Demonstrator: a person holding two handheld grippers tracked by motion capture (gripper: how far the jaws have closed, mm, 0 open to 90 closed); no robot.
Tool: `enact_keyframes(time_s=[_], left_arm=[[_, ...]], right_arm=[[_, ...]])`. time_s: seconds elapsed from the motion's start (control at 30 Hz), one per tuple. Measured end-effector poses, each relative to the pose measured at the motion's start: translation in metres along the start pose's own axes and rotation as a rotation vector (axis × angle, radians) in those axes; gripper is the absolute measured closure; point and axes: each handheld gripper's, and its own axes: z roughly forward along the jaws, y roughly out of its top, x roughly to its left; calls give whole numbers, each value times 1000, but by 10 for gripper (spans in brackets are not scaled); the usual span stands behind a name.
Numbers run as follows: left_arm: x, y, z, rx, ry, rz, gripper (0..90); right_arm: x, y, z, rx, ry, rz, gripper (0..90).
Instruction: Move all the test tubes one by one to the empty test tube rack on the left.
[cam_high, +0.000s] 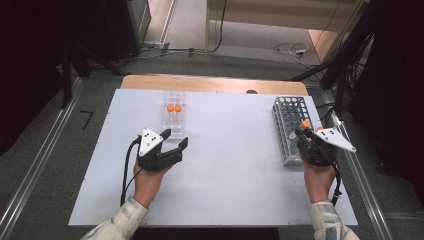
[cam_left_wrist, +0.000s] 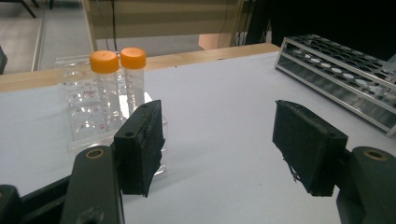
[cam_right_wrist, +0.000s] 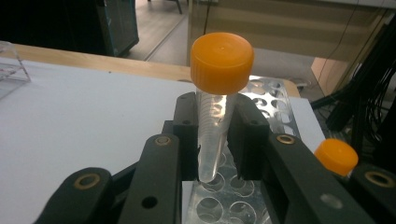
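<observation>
black gripper (cam_high: 174, 139) (grey plate), pale patterned sleeves (cam_high: 122, 218)

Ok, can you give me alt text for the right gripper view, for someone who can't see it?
The right gripper clamps a clear tube with an orange cap upright between its black jaws, above a metal rack full of holes on a white table. A second orange cap shows at lower right.
</observation>
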Motion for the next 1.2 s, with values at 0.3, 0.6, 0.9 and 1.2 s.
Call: enact_keyframes(time_s=[0.3, 0.6, 0.9, 1.2], left_arm=[[-2, 0, -1, -5, -7, 2, 330], [-6, 0, 0, -2, -22, 7, 330], [-14, 0, -1, -4, -47, 10, 330], [-40, 6, -6, -31, -146, 29, 331]], right_arm=[[25, 9, -15, -32, 99, -45, 724], [56, 0, -10, 12, 200, -104, 723], [85, -12, -2, 59, 299, -134, 724], [128, -19, 2, 99, 419, -182, 724]])
